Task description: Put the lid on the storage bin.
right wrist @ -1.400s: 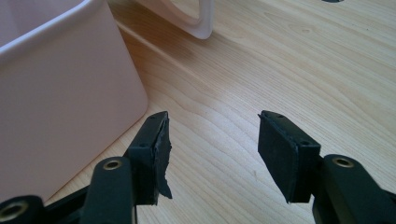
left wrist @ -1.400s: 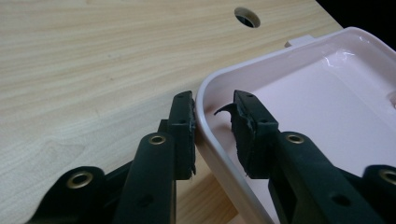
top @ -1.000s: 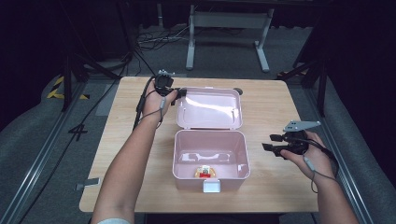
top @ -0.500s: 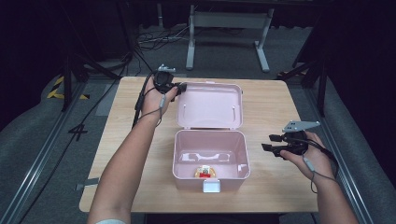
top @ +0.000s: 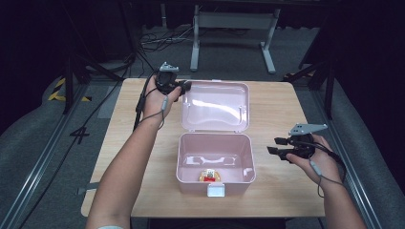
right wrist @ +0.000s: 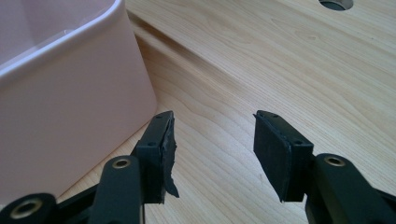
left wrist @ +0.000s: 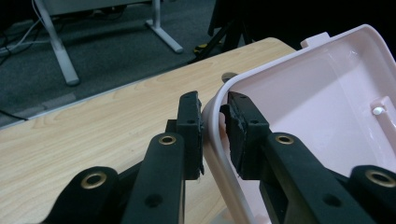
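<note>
A pink plastic box (top: 179, 157) stands open near the table's front middle, with a small red and yellow toy figure (top: 208, 175) on its floor. Its hinged lid (top: 215, 107) lies back flat behind it. My left gripper (top: 184, 86) is at the lid's far left corner. In the left gripper view the jaws (left wrist: 212, 109) are shut on the lid's (left wrist: 317, 107) curved rim, one pad on each side. My right gripper (top: 273, 145) hovers open to the right of the box, jaws pointing at it. In the right gripper view it (right wrist: 214, 126) holds nothing beside the box's wall (right wrist: 70, 93).
The box has a white latch (top: 216, 191) on its front wall. The wooden table (top: 286, 114) has bare surface left and right of the box. A cable hole (right wrist: 334, 3) is set in the tabletop. A metal stand (top: 234, 28) and cables lie on the floor beyond.
My left gripper has drawn the lid's corner slightly farther back, and the lid has settled flatter. The right gripper has stayed in place.
</note>
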Demonstrator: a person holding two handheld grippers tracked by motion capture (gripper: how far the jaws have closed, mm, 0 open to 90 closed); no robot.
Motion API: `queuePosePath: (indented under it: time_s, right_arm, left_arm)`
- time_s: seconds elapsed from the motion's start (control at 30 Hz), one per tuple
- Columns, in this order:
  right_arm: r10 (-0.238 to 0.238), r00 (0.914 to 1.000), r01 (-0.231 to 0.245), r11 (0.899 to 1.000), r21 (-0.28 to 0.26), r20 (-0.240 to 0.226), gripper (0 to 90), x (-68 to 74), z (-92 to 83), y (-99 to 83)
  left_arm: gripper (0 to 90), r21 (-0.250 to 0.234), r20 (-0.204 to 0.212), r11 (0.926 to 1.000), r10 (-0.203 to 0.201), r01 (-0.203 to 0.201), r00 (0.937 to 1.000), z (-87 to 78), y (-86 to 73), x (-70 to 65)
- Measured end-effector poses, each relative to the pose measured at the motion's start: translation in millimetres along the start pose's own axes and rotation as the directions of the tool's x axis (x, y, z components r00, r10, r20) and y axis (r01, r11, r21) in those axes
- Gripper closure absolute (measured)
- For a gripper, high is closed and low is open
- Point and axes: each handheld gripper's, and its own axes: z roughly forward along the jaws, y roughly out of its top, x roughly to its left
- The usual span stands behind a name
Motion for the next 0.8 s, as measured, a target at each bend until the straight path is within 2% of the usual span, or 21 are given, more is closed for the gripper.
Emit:
queuePosePath:
  time_s: [0.33,0.8]
  right_arm:
    - [0.000,1.0000,0.000,1.000,-0.010,-0.002,49.8,1.4,-2.7,1.3]
    - [-0.006,1.0000,0.006,1.000,-0.015,0.000,50.0,4.3,-3.4,2.9]
  left_arm:
    - [75.8,-0.038,-0.008,0.9985,0.039,-0.039,0.9992,-14.7,4.2,-9.5]
    - [74.5,-0.107,0.015,0.9934,0.042,-0.040,0.9990,-37.8,5.6,-22.2]
